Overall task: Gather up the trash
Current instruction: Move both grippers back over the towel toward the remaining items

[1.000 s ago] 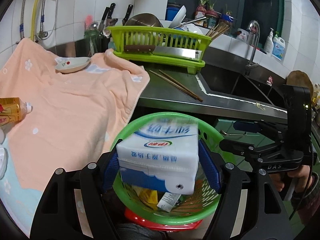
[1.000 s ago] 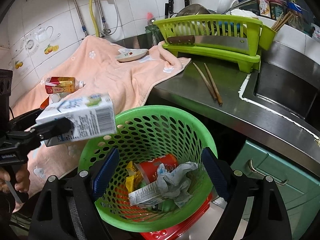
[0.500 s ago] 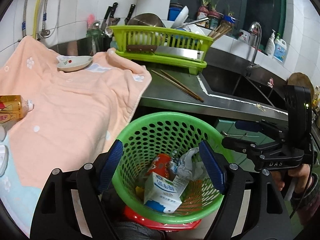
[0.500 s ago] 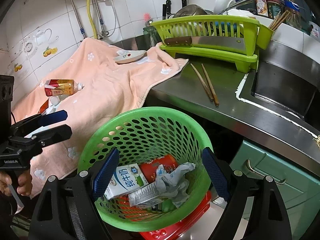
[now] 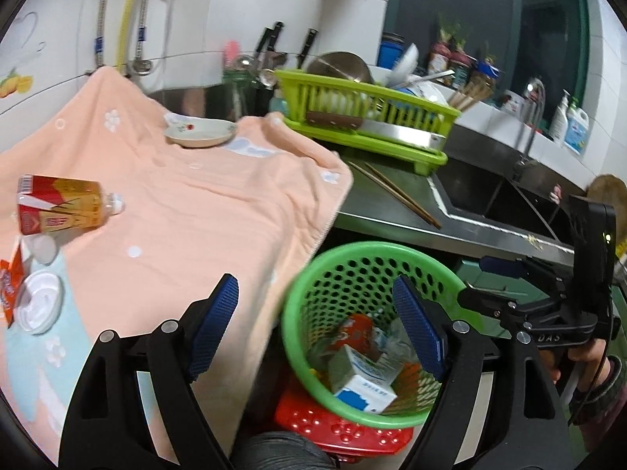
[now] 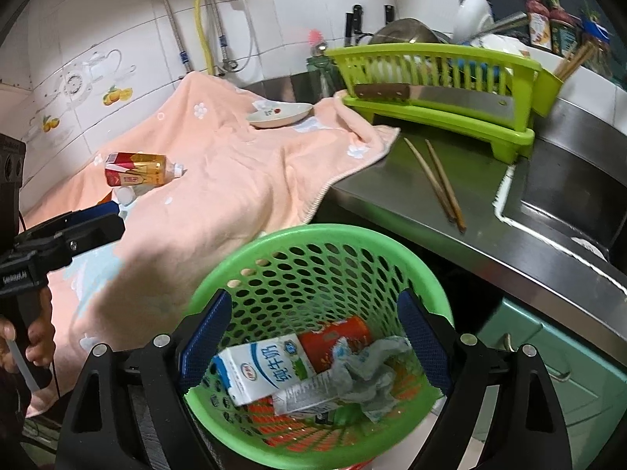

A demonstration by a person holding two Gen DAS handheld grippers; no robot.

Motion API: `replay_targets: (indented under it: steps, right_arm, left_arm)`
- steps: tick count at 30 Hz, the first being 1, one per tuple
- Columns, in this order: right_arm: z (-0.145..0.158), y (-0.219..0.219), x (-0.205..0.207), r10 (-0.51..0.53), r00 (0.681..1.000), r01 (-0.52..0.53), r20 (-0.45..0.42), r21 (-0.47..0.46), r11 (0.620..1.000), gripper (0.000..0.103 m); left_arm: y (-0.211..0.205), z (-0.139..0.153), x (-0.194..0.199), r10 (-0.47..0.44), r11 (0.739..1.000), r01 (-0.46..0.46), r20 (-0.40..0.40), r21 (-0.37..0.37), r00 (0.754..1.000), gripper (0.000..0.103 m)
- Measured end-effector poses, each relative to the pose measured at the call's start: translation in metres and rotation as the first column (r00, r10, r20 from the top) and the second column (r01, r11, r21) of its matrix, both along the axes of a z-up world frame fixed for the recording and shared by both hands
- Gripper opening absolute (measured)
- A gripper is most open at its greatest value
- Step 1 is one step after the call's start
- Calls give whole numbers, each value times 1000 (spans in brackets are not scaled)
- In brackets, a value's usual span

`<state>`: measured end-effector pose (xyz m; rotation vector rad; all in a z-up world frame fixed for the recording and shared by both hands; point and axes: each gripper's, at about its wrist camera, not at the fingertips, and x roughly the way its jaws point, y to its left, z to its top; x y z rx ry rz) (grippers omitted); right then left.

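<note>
A green perforated trash basket (image 5: 301, 305) (image 6: 313, 235) stands below the counter edge. In it lie a white and blue milk carton (image 6: 258, 368) (image 5: 364, 380), a red can (image 6: 337, 340) and crumpled paper (image 6: 372, 376). My left gripper (image 5: 319, 325) is open and empty, over the basket's left rim and the peach towel (image 5: 196, 219). My right gripper (image 6: 313, 348) is open and empty above the basket. A red and gold drink bottle (image 5: 62, 203) (image 6: 137, 170) lies on the towel, with a white lid (image 5: 39, 305) and an orange wrapper (image 5: 9, 274) near it.
A small dish (image 5: 200, 135) sits at the towel's far end. A green dish rack (image 6: 435, 90) with a cleaver stands on the steel counter, chopsticks (image 6: 439, 180) before it. The sink (image 5: 497, 196) lies to the right. A red basket (image 5: 341, 427) sits under the green one.
The left gripper opened and dropped the milk carton into the basket, then swung left toward the towel. The right gripper stayed open over the basket.
</note>
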<state>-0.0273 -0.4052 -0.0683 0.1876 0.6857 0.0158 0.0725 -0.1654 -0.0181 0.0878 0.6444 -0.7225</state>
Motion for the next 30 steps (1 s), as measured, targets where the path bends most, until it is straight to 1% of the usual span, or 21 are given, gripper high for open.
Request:
replay_targets:
  steps: [8, 16, 30]
  right_arm:
    - [9, 27, 20, 77, 997, -77, 13, -13, 997, 84]
    - [19, 58, 40, 151, 988, -150, 29, -23, 988, 84]
    - [33, 107, 74, 260, 965, -258, 37, -42, 965, 84]
  left_arm:
    - [37, 12, 15, 94, 996, -93, 10, -9, 996, 81]
    - [69, 14, 25, 170, 985, -170, 3, -18, 986, 82]
    - [125, 17, 45, 292, 956, -292, -5, -30, 956, 83]
